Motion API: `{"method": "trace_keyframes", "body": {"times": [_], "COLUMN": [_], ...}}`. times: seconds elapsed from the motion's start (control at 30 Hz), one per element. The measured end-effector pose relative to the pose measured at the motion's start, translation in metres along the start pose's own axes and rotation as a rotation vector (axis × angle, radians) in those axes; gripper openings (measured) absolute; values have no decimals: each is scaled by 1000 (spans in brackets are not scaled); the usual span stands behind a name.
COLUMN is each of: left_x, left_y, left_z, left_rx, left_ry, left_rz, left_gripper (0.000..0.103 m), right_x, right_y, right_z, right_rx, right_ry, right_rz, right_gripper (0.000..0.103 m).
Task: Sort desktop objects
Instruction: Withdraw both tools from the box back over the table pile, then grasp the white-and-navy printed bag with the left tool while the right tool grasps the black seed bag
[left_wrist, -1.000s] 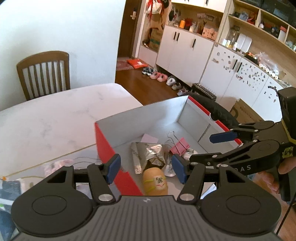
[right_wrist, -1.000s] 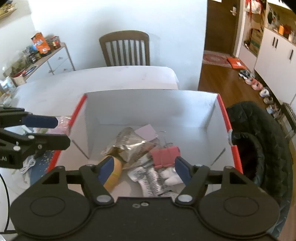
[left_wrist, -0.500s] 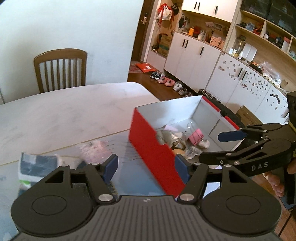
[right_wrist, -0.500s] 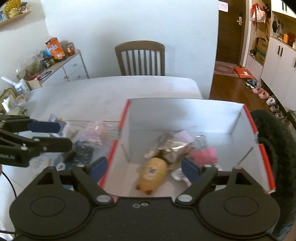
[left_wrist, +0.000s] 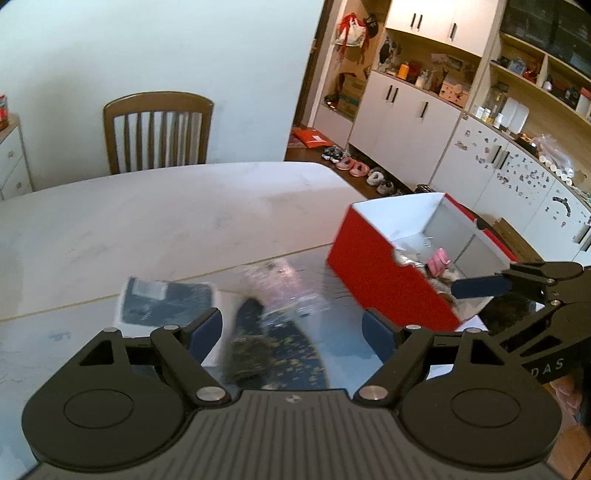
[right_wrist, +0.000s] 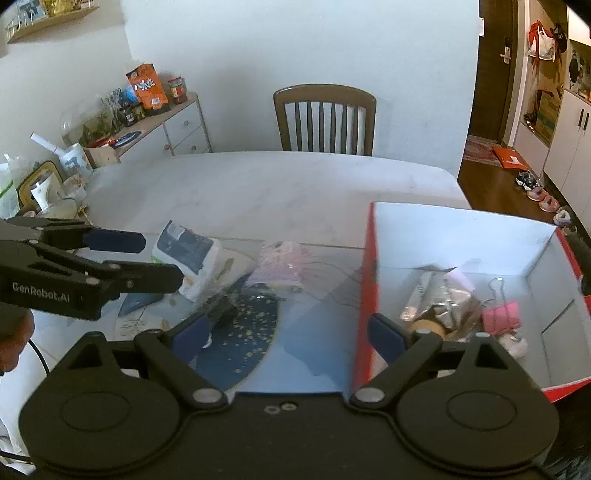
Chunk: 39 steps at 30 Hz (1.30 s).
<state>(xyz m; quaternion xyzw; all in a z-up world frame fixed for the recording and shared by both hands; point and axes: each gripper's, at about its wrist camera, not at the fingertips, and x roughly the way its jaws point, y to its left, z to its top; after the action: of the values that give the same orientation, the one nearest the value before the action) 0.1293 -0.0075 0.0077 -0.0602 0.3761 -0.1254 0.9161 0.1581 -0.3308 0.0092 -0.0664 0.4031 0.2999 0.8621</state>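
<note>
We're prob halfway: red box (right_wrist: 461, 258) already has a pink clip (right_wrist: 502, 318), foil wrapper etc. Left of the box, a packet (right_wrist: 186, 254) + pink bag (right_wrist: 282, 266) are unsorted. Left gripper (left_wrist: 291, 332) & right gripper (right_wrist: 288, 332) both spread, holding nothing.

Box (right_wrist: 458, 236) at right on table (right_wrist: 266, 184), binder clip (right_wrist: 501, 317) and foil wrappers (right_wrist: 443, 306) inside; left of box a plastic packet (right_wrist: 284, 266), further left a pouch (right_wrist: 188, 251); chair (right_wrist: 325, 122) behind table.
</note>
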Motion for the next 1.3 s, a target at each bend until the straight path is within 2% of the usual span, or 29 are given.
{"method": "trace_keyframes", "body": {"times": [0.1, 0.27, 0.7, 0.87, 1.0, 1.3], "left_x": [1, 4, 55, 72, 84, 107], "left_y": [17, 43, 87, 106, 106, 97], "left_z": [-4, -11, -1, 2, -3, -7], "left_rx": [-21, -36, 3, 22, 48, 96], "left_ry": [1, 1, 39, 59, 79, 91], "left_rz": [4, 11, 72, 66, 50, 97], "left_gripper": [85, 101, 102, 102, 102, 102], "right_x": [9, 25, 86, 103, 116, 146], "right_y": [12, 29, 65, 71, 73, 84], "right_z": [-1, -3, -6, -6, -3, 0], "right_rx": [10, 29, 34, 25, 17, -12], "right_ry": [10, 17, 66, 89, 108, 148], "right_rz": [-7, -25, -78, -82, -88, -71], "right_gripper": [93, 93, 94, 94, 94, 93]}}
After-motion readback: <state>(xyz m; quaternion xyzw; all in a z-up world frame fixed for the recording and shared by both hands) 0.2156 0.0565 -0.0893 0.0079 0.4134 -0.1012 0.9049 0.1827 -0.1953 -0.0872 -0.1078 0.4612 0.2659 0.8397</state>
